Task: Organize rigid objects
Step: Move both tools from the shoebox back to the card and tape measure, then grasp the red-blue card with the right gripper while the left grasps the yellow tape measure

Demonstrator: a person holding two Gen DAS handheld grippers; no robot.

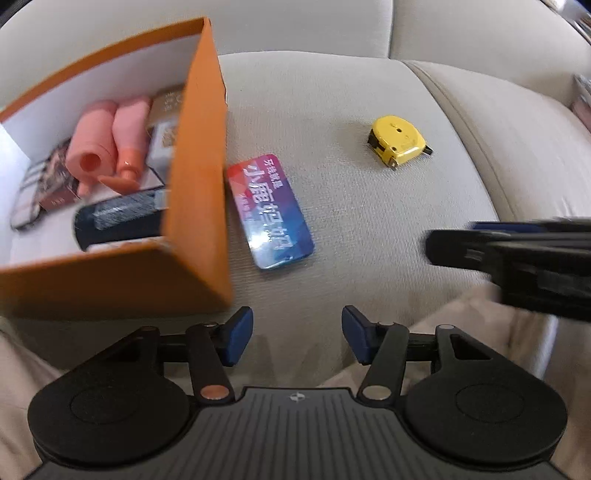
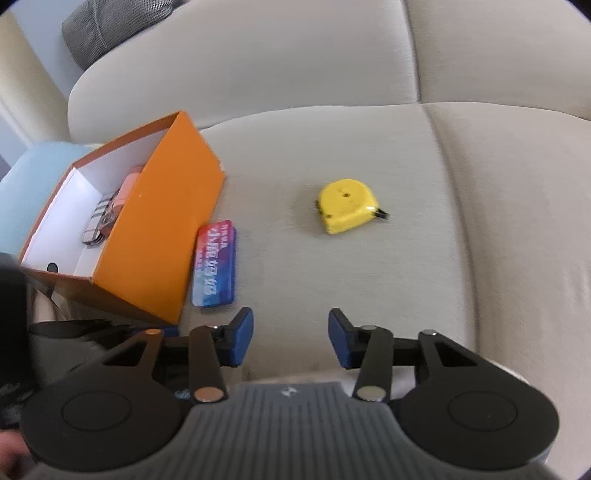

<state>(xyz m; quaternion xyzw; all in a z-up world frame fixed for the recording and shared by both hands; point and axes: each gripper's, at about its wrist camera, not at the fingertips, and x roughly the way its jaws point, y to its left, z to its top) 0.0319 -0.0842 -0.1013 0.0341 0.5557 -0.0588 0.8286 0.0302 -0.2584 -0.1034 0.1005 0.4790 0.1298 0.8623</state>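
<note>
An orange box (image 1: 199,192) (image 2: 159,236) with a white inside stands on the beige sofa seat and holds pink bottles (image 1: 110,147), a black item (image 1: 118,218) and a patterned case (image 2: 99,218). A red-and-blue tin (image 1: 269,210) (image 2: 215,264) lies flat right beside the box. A yellow tape measure (image 1: 397,140) (image 2: 347,205) lies further right. My left gripper (image 1: 297,338) is open and empty, near the box corner. My right gripper (image 2: 291,338) is open and empty, short of the tin and tape measure; it also shows in the left wrist view (image 1: 517,258).
The sofa backrest (image 2: 295,55) rises behind the seat. A seam (image 2: 443,166) divides the seat cushions on the right. A grey cushion (image 2: 107,26) sits at the far left, and a light blue surface (image 2: 33,173) lies behind the box.
</note>
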